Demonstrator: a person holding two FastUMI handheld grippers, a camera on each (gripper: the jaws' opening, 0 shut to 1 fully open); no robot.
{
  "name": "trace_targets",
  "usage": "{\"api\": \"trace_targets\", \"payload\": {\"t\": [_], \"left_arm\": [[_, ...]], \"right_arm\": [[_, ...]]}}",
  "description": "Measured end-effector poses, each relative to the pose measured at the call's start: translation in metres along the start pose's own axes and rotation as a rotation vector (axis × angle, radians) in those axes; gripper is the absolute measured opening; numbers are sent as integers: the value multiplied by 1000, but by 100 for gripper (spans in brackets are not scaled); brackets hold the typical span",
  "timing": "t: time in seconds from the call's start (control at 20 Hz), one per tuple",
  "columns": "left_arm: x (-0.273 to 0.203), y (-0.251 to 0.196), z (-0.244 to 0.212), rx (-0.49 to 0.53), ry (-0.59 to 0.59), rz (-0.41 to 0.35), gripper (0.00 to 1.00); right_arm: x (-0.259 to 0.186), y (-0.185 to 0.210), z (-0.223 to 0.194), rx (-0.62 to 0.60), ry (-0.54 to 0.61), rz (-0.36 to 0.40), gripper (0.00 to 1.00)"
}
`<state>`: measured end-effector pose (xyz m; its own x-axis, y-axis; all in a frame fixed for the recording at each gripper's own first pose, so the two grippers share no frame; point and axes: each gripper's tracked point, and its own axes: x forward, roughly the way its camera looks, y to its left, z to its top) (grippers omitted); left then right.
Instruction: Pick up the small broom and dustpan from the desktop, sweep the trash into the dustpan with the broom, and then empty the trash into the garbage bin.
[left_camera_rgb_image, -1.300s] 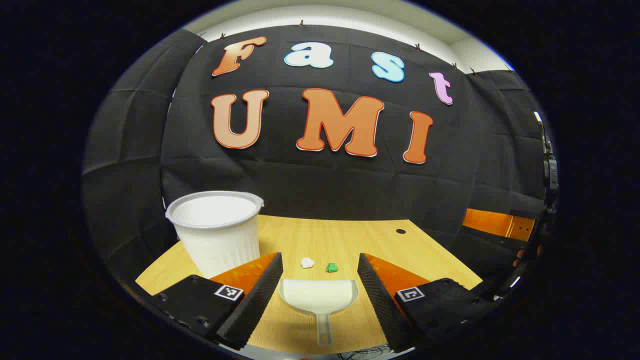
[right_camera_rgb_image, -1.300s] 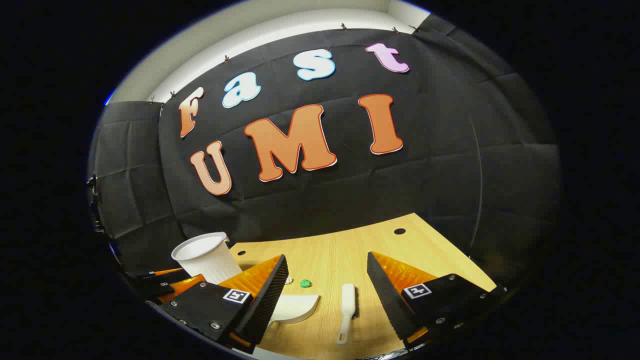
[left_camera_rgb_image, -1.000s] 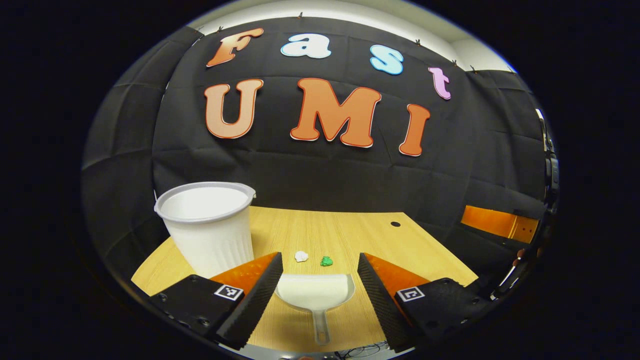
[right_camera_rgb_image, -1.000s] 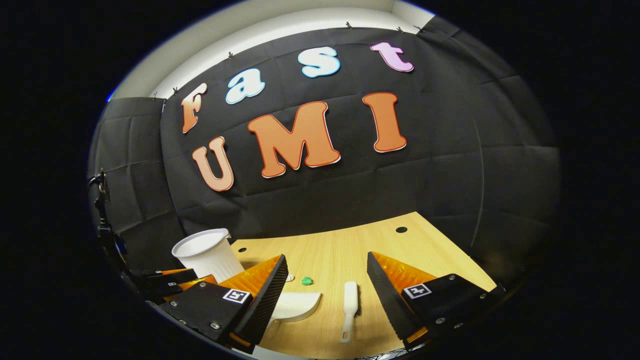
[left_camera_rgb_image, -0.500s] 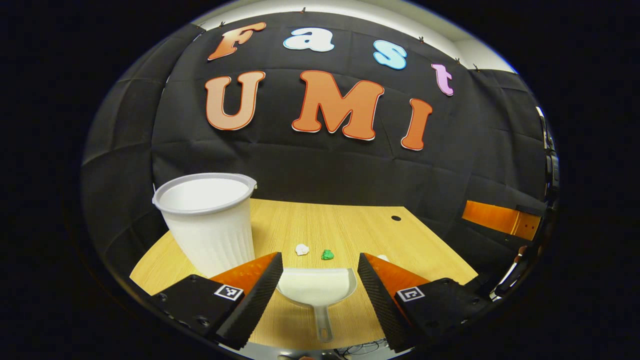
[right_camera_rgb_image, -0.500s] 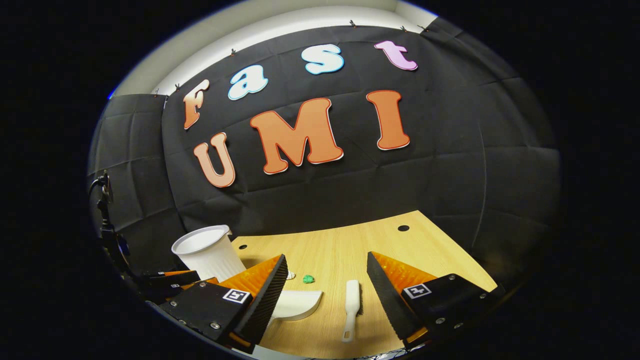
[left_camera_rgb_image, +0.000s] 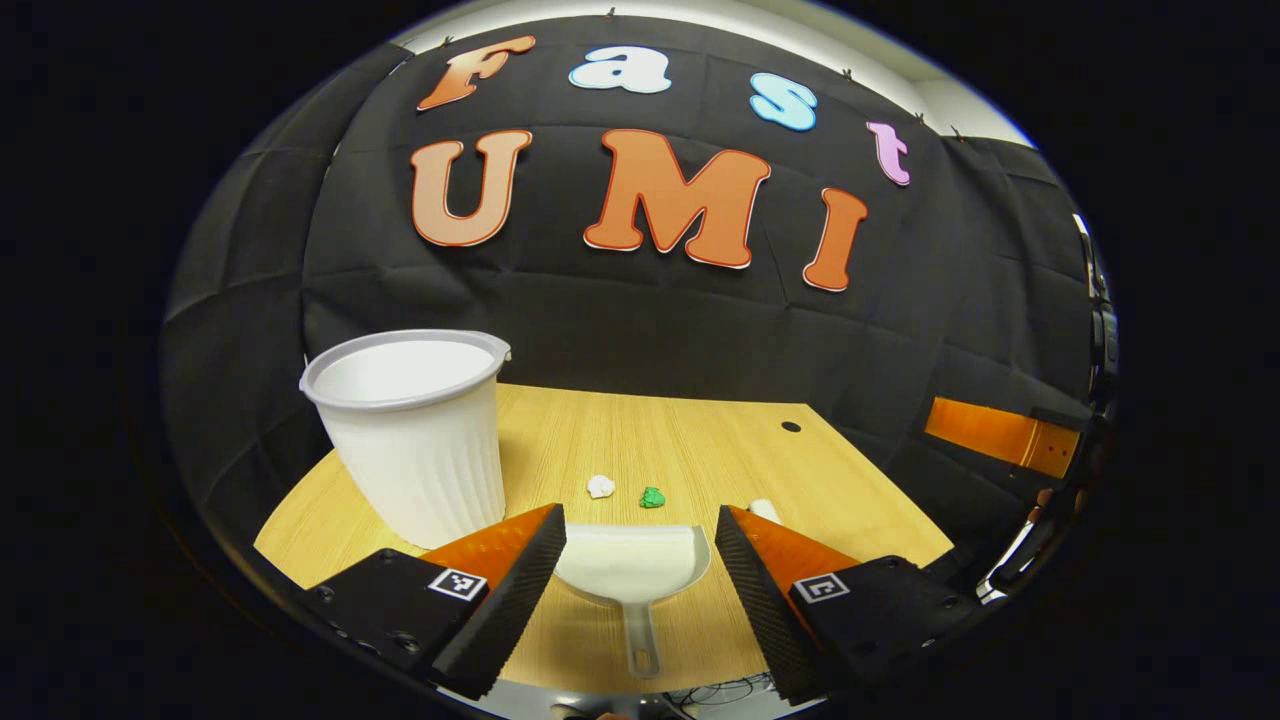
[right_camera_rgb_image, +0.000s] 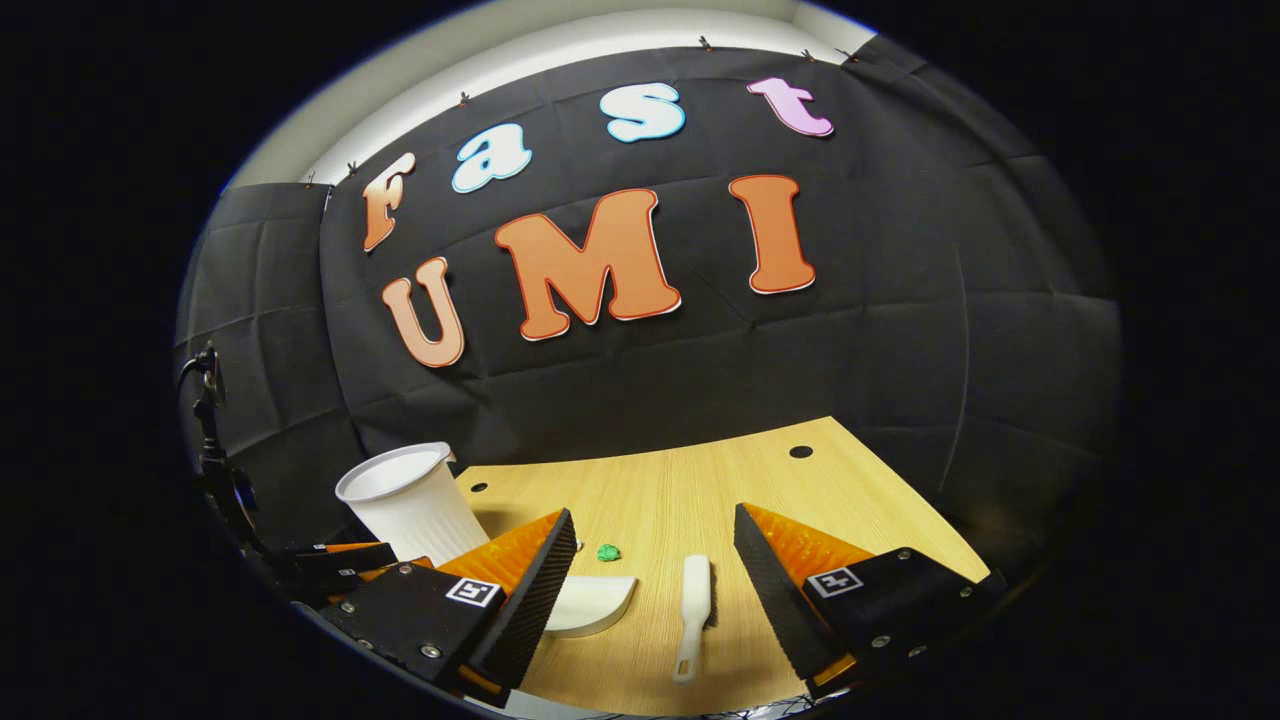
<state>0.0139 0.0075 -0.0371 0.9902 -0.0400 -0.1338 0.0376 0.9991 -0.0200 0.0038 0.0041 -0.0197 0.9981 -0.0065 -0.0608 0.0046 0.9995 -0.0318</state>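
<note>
White plastic dustpan (left_camera_rgb_image: 632, 566) lies ahead of spread, empty left gripper (left_camera_rgb_image: 640, 570), handle pointing back between fingers. Right gripper (right_camera_rgb_image: 655, 585), likewise spread, frames white broom (right_camera_rgb_image: 694, 610) lengthwise.

On the wooden surface (left_camera_rgb_image: 640, 440) — one white dustpan (left_camera_rgb_image: 632, 565), one small white broom (right_camera_rgb_image: 694, 610), one white ribbed garbage bin (left_camera_rgb_image: 410, 430). Trash: two scraps — one white (left_camera_rgb_image: 600, 486), one green (left_camera_rgb_image: 652, 497). Round holes in the surface: two counted in the right gripper view, one at the far edge (right_camera_rgb_image: 800, 451), one near the bin (right_camera_rgb_image: 479, 488).
</note>
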Motion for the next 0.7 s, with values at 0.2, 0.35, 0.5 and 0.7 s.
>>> {"api": "trace_targets", "payload": {"t": [0.2,0.35,0.5,0.7], "left_arm": [[3,-3,-5,-1,24,-5,95],[5,-2,-8,3,39,-1,95],[9,-2,-13,8,60,6,95],[17,-1,-33,13,135,-3,95]], "right_arm": [[2,-3,-4,2,13,-1,95],[5,-7,-7,1,23,-4,95],[10,-10,-14,7,46,-4,95],[17,-15,-24,14,75,-6,95]]}}
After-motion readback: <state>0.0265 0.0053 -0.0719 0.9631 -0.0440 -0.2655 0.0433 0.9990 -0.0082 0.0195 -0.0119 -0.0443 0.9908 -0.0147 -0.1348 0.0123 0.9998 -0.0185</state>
